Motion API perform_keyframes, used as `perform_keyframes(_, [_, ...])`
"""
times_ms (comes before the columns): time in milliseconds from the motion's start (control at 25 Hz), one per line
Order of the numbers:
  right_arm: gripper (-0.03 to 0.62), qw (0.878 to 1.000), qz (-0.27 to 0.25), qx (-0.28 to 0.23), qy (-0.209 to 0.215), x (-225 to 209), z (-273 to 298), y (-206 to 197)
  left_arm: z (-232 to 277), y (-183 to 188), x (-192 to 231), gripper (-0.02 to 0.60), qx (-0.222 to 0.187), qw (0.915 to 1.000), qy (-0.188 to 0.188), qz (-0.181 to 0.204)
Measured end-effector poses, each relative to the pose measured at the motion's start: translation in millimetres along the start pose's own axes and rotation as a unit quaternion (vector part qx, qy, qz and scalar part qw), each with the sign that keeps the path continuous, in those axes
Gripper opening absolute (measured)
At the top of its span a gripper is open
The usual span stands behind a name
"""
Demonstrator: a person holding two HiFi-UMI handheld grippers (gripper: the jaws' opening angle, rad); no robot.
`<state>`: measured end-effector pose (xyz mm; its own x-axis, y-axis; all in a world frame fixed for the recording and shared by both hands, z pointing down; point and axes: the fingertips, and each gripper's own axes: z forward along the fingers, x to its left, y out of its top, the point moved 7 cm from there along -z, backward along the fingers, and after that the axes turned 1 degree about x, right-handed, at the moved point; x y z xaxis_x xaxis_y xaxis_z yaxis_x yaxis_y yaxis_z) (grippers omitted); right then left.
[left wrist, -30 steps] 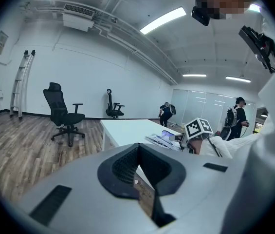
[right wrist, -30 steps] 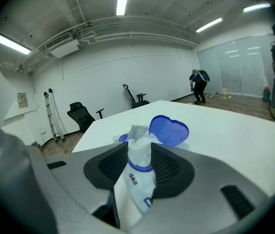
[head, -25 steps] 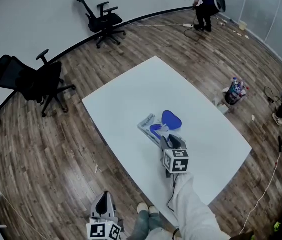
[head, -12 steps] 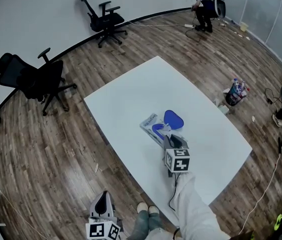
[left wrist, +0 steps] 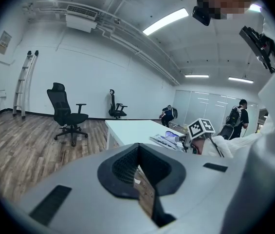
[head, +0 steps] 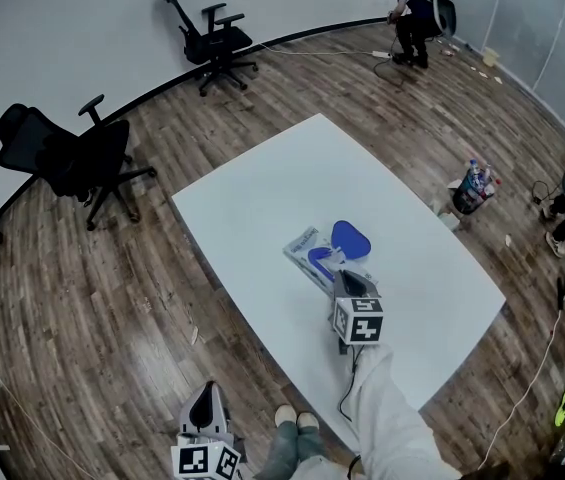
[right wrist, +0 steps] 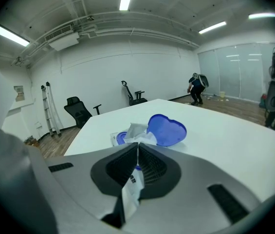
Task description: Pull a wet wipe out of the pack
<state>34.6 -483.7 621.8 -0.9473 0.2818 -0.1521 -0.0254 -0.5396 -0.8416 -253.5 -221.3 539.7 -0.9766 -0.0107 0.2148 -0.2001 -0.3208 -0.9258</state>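
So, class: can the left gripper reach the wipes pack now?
Probably yes. The left gripper hangs off the table's near edge, bare tabletop lies between it and the pack, and the right gripper, jaws just closed on the wipe, sits aside.

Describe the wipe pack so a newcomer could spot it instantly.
Find the large white table on the wood floor. On its near half lies a flat, pale plastic wet-wipe pack. Only it has a rounded blue lid flipped open and a white wipe poking out.

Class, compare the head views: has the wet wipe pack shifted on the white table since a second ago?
No. The wet wipe pack keeps its spot against the edges of the white table; only the whole view drifted.
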Motion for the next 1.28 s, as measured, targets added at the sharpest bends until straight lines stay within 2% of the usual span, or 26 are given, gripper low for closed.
perform_keyframes(360, [0.012, 1.000, 0.001, -0.013, 0.006, 9.7, -4.0, 6.6, -3.0, 2.8, 2.9, 0.000, -0.010, 0.9999, 0.001, 0.000])
perform_keyframes(1280, [0.012, 0.996, 0.000, -0.084, 0.017, 12.7, -29.3, 40.8, -9.2, 2.7, -4.8, 0.000, -0.020, 0.9998, -0.001, -0.003])
